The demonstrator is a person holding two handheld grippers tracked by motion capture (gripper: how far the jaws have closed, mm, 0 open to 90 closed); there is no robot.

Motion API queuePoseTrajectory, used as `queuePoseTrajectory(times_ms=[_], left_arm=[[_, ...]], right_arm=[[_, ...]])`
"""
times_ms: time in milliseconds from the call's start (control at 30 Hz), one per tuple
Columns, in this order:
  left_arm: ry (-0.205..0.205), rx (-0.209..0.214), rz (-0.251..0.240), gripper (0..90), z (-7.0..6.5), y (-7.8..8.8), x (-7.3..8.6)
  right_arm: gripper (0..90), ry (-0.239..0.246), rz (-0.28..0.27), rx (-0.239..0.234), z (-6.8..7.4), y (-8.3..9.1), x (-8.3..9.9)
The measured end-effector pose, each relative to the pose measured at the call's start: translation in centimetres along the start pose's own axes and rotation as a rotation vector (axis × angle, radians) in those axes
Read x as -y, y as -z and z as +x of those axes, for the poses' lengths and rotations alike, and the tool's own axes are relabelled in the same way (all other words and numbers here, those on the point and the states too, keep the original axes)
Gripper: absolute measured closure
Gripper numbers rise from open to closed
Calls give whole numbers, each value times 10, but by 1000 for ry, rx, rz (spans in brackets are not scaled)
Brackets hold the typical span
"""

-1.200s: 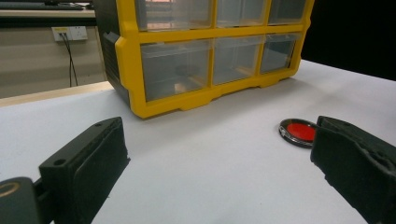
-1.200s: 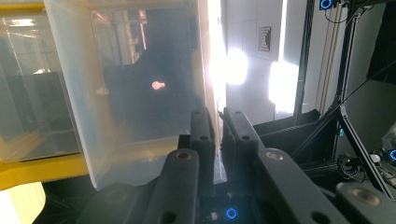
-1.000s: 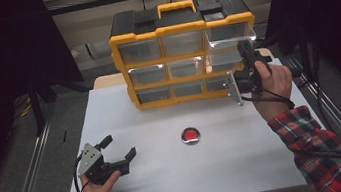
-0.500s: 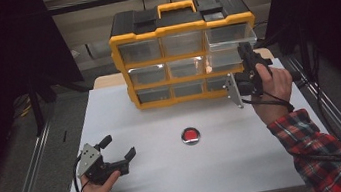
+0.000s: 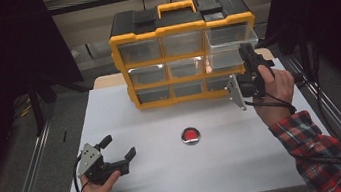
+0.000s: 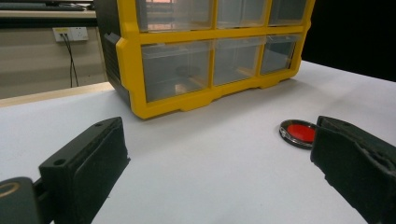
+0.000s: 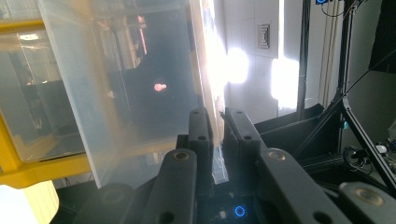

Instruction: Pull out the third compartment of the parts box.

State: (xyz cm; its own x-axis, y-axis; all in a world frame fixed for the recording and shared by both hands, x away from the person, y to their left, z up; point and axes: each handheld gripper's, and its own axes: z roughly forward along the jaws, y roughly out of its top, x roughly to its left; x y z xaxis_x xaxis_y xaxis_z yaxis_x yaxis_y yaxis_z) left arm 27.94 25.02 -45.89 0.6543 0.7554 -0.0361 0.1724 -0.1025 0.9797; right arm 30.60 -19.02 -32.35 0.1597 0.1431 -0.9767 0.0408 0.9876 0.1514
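Where pulled partway out of the top row at the right end of the yellow organiser (image 5: 185, 53), clear drawer (image 5: 231, 37) projecting toward the camera beyond its neighbours. Pinched by the right gripper (image 5: 249, 62) at the drawer's front edge: in the right gripper view, jaws nearly together, with the thin front lip of the drawer (image 7: 140, 84) clamped between the pads (image 7: 201, 128). Right hand (image 5: 273, 89) raised off the white table (image 5: 247, 156), plaid sleeve (image 5: 328, 154) trailing to the lower right corner. Resting low on the table near its front left corner, left gripper (image 5: 116, 156), jaws spread wide and nothing between them; in the left gripper view, bare tabletop between the two black jaws. Lying flat on the table, in front of the organiser and between the two grippers, small round red disc with dark rim (image 5: 190, 135); just beside the right-hand jaw in the left gripper view (image 6: 299, 132). Black lid and yellow carry handle (image 5: 176, 8) atop the organiser.
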Motion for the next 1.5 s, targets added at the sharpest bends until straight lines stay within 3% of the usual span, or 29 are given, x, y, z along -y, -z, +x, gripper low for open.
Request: queuePoseTrajectory(times_ms=[1500], left_arm=[[-4, -6, 4, 36, 0, 0, 0]], right_arm=[[800, -38, -26, 4, -1, 10, 1]])
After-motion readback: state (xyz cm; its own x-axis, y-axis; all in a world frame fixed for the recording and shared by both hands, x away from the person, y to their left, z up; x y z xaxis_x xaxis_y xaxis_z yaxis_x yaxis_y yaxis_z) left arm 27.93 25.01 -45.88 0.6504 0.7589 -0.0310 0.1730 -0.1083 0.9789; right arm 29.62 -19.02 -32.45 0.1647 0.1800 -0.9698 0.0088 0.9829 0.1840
